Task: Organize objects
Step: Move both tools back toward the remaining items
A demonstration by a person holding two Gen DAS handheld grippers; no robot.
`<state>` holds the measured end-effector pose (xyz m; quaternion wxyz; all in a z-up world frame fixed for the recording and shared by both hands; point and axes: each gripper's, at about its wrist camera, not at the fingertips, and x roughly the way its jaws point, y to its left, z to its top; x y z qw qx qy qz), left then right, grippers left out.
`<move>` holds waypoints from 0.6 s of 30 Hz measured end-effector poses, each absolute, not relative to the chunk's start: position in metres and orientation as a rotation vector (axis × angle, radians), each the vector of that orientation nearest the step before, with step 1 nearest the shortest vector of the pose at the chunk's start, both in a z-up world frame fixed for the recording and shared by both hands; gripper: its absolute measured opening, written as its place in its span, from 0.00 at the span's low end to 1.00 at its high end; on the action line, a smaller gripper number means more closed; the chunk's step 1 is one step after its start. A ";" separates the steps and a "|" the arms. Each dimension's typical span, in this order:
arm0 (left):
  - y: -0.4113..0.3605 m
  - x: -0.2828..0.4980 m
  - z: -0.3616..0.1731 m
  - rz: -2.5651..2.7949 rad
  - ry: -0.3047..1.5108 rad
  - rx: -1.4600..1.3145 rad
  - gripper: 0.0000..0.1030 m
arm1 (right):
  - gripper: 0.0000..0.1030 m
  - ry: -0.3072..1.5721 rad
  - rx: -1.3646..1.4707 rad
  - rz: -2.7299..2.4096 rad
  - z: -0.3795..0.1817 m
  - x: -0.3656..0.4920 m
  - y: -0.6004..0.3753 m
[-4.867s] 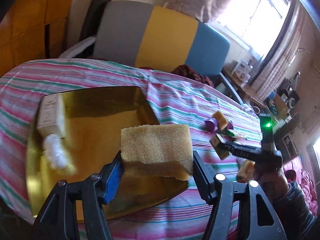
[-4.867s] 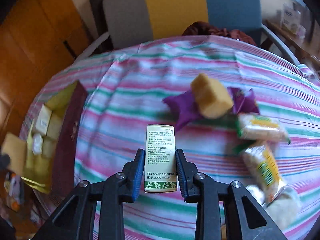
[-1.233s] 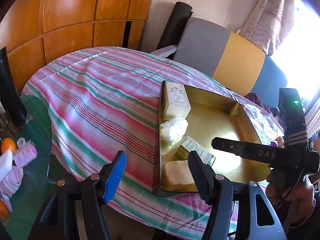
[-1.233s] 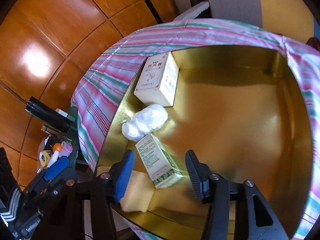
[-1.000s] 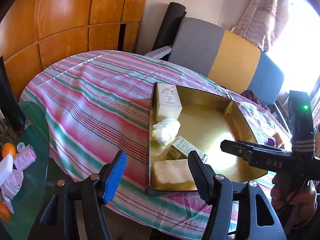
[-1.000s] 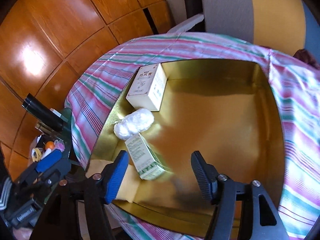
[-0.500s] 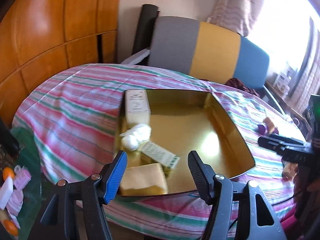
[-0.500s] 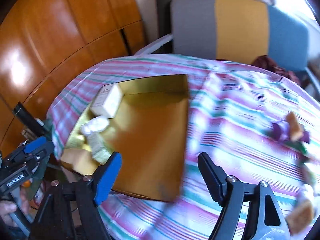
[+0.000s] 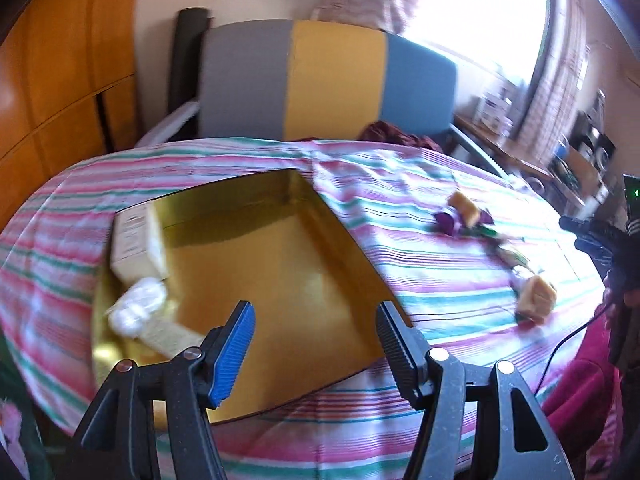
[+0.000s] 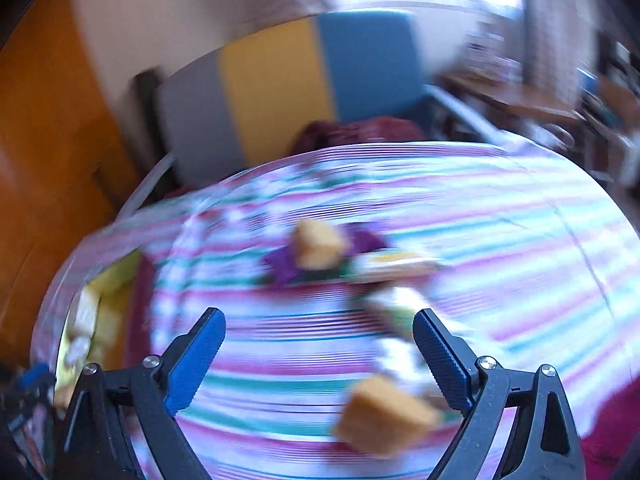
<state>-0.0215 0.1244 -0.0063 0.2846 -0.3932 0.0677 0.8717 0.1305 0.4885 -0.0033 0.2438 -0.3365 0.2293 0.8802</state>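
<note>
A gold tray [image 9: 280, 264] lies on the striped table. It holds a white box [image 9: 134, 242], a white wrapped ball [image 9: 138, 308] and a small green-printed box [image 9: 168, 334]. My left gripper [image 9: 314, 338] is open and empty over the tray's near edge. My right gripper [image 10: 318, 350] is open and empty above loose items: a yellow sponge [image 10: 384, 414] between its fingers, another sponge [image 10: 316, 250] on a purple wrapper [image 10: 284, 266], and snack packets [image 10: 394, 264]. That view is blurred. The same items show in the left wrist view at the right: sponge [image 9: 536, 298], sponge on wrapper [image 9: 462, 210].
A grey, yellow and blue chair [image 9: 328, 84] stands behind the table. Wooden panels [image 9: 60, 72] are at the left. The hand with the right gripper [image 9: 612, 240] shows at the right edge. A dark red cloth [image 9: 396, 136] lies on the chair seat.
Both grippers have swung right, away from the tray toward the loose items. The right gripper, which let go of the small box in the tray, is now over the sponges and packets.
</note>
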 end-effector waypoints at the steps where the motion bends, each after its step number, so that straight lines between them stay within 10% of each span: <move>1: 0.133 -0.021 -0.007 2.318 0.196 -1.048 0.61 | 0.94 0.657 -0.896 2.371 -0.005 0.141 0.500; 18: 0.297 0.025 -0.033 1.861 0.343 -1.066 0.60 | 0.96 0.982 -0.599 2.252 -0.021 0.209 0.545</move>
